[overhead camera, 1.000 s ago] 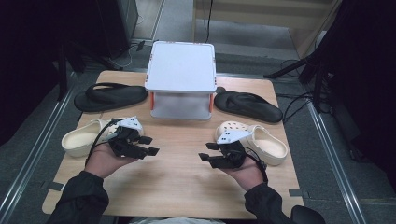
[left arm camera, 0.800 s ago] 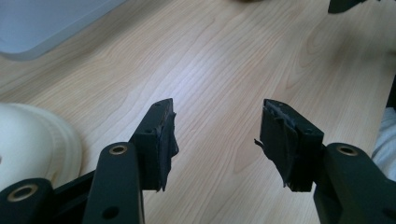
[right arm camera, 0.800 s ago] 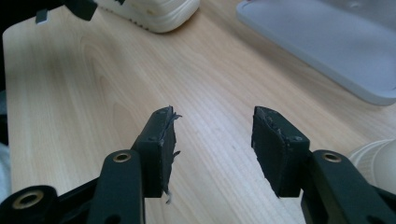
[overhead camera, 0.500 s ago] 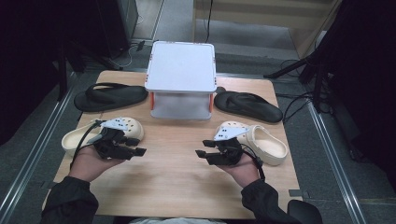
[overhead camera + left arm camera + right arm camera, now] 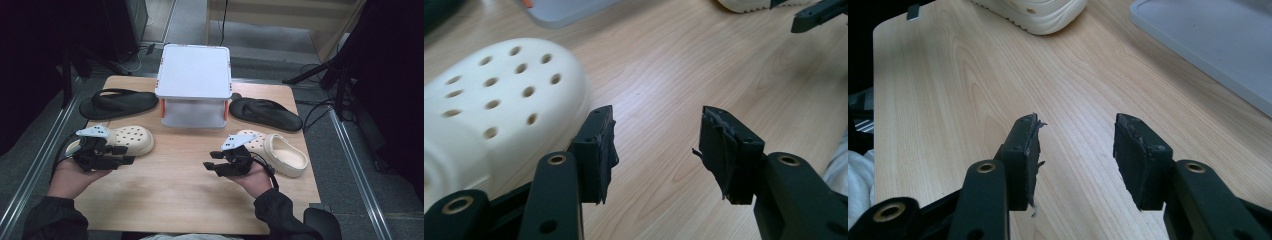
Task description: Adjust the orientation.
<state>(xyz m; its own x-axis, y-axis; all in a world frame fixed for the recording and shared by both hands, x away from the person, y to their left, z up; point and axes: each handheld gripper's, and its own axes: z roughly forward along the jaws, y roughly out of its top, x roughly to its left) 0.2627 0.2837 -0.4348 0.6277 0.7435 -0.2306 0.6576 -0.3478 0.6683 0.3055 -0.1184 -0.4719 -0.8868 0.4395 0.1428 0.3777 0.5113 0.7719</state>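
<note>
Left tongs (image 5: 119, 156) now shifted left beside cream clog (image 5: 125, 140); both tongs, right tongs (image 5: 212, 166) too, just narrowing, still open, empty.

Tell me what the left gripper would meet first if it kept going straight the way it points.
Probably nothing close: the left gripper points across bare table. The cream clog lies just beside that line; farther on is the right gripper.

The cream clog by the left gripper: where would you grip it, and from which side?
Judging by its shape, grip the cream clog at the rim of its foot opening, where one jaw can go inside and one outside the thin wall; the domed, perforated toe looks too broad. The left gripper, open with nothing between its jaws, is beside the clog, so it would come from the person's side.
</note>
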